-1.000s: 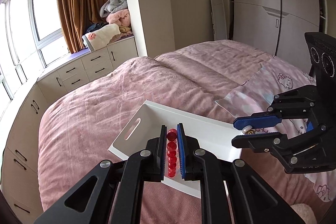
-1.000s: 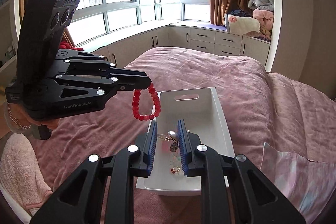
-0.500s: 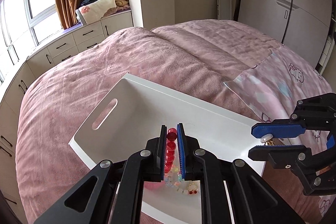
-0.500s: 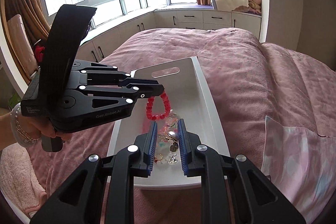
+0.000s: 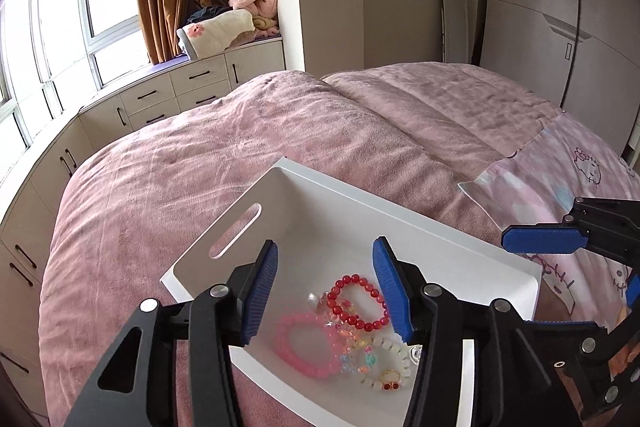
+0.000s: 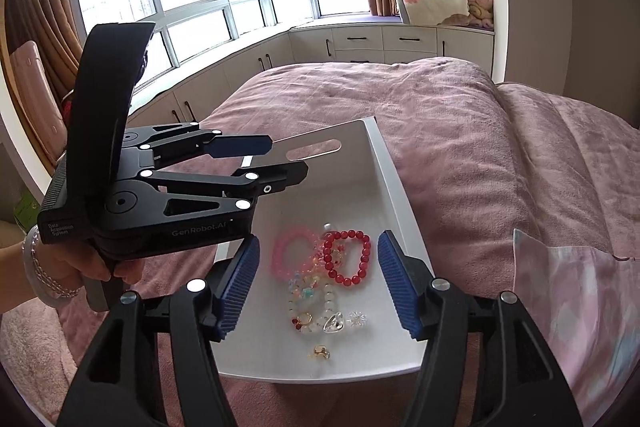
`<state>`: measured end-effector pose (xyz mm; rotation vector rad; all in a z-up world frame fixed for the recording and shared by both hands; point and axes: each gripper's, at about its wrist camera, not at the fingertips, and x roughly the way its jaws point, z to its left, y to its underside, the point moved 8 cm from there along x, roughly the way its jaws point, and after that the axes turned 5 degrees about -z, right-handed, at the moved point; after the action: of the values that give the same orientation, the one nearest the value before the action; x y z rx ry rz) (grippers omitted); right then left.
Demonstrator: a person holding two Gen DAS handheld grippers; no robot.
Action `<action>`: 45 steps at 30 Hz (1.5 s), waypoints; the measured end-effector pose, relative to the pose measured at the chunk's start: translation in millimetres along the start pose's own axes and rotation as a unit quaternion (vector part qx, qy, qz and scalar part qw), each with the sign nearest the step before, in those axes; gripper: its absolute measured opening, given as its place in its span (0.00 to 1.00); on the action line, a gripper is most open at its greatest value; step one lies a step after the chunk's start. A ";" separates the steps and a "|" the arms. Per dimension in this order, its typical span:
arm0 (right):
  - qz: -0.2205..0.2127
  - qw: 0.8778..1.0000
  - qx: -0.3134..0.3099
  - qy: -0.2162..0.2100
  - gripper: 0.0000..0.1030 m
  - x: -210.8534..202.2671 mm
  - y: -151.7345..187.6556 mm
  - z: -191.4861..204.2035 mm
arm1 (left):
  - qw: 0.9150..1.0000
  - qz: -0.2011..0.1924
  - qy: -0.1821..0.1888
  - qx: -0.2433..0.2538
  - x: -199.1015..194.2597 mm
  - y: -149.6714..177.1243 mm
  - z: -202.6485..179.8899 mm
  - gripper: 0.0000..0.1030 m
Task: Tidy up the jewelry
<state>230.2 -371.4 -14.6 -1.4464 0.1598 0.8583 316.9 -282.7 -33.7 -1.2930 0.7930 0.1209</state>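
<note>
Both tools stand with jaws spread wide and carry nothing. The left tool (image 5: 325, 283) hangs over the white tray (image 5: 224, 239), lower centre of its view; the right tool (image 6: 318, 281) hangs over the same tray from the near end. The tray rests on the pink bed cover (image 6: 460, 131).

Inside the tray lie the red bead bracelet (image 6: 347, 257), touching the pink bead bracelet (image 6: 294, 253), with a pale bead bracelet (image 6: 310, 311), a clear crystal piece (image 6: 334, 323) and a small gold ring (image 6: 320, 351) nearer the lower frame edge.

Judgement: collection appears largely complete; no loose jewelry shows on the bed. The pieces lie heaped, so sorting may remain.
</note>
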 end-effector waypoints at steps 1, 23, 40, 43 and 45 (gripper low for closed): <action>-0.006 1.000 -0.002 0.002 0.66 -5.1 -2.7 1.2 | 1.000 -0.012 -0.003 -0.008 -7.8 -3.3 3.5 0.66; -0.153 0.971 -0.097 0.157 0.95 -140.3 27.4 38.6 | 0.981 -0.158 -0.105 -0.044 -176.4 31.2 -14.1 0.97; -0.118 0.981 -0.068 0.142 0.95 -99.3 122.7 45.3 | 0.981 -0.136 -0.109 -0.084 -159.7 123.3 -33.7 0.97; -0.114 0.981 -0.070 0.139 0.95 -95.0 126.5 47.0 | 0.982 -0.134 -0.112 -0.073 -157.1 126.9 -36.5 0.97; -0.114 0.981 -0.070 0.137 0.95 -93.4 128.5 48.7 | 0.982 -0.131 -0.115 -0.078 -155.4 127.4 -35.3 0.97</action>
<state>69.1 -380.0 -54.4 -1.6773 0.1392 0.4891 122.8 -221.8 -47.9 -1.4899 0.4179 0.1191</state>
